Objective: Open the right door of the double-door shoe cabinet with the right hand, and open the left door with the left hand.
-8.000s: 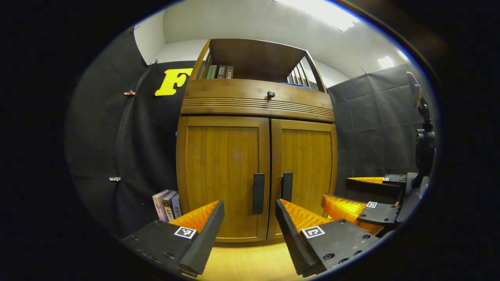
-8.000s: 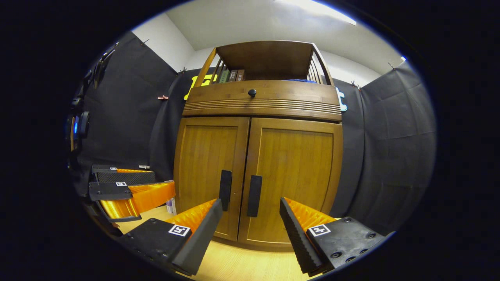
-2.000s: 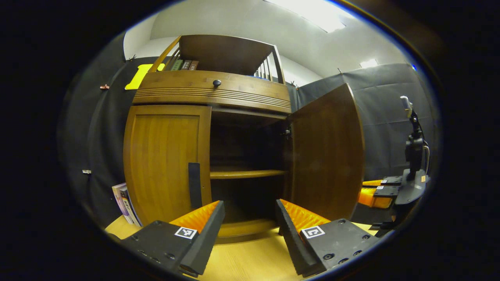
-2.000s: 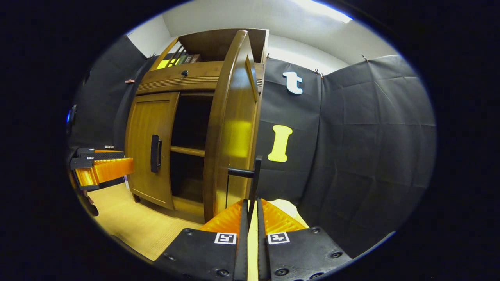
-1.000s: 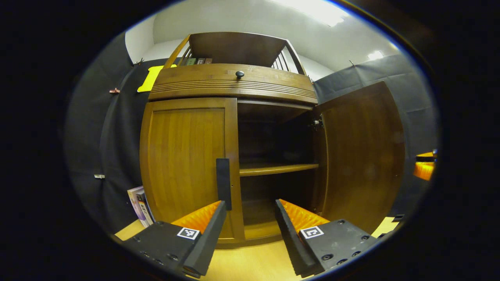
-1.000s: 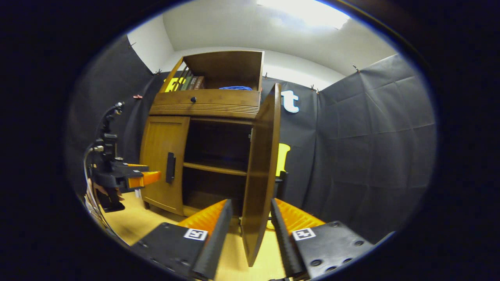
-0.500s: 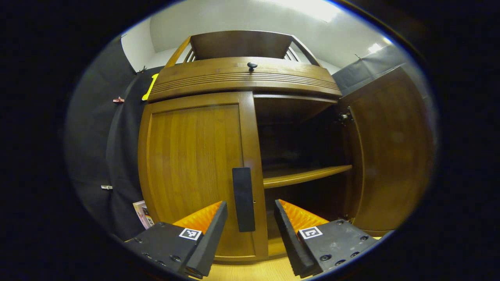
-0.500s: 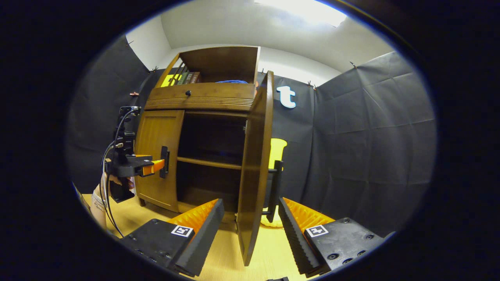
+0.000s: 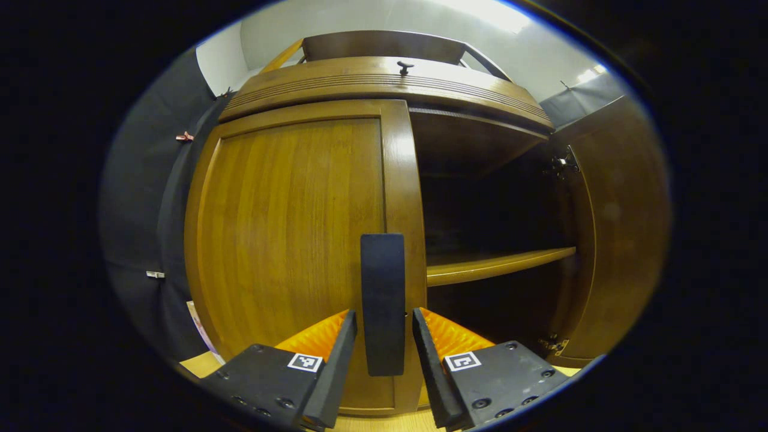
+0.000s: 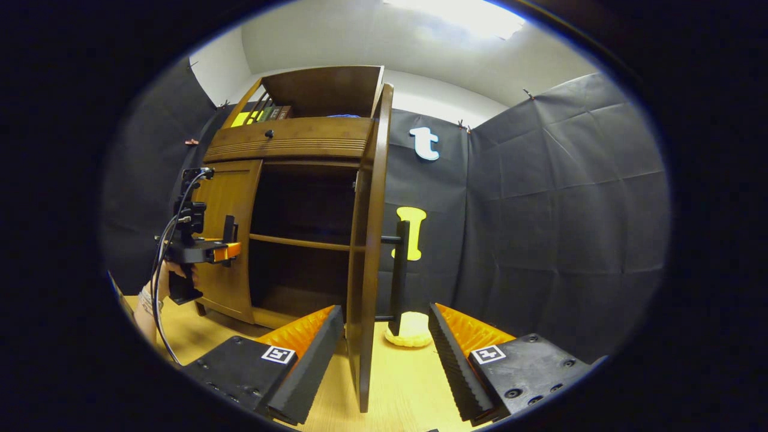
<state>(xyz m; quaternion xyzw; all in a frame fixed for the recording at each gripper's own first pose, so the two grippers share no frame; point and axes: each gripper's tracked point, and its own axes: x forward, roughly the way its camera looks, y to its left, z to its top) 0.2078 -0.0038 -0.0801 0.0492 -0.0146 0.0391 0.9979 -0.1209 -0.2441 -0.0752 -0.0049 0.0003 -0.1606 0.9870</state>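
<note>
At the closed left door [image 9: 288, 240], left gripper [image 9: 383, 342] jaws spread astride the handle [image 9: 383, 300]: pinch squarely, pull along hinge arc. Right gripper [image 10: 384, 345] jaws spread; right door [image 10: 366, 240] open.

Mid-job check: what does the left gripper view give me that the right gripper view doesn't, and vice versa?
Left gripper view: the left tongs open, straddling the left door handle close up; an upper hinge. Right gripper view: the right door edge-on between the open right tongs, its outer handle, a pale round object on the floor. Both: the shut left door, the shelf.
</note>
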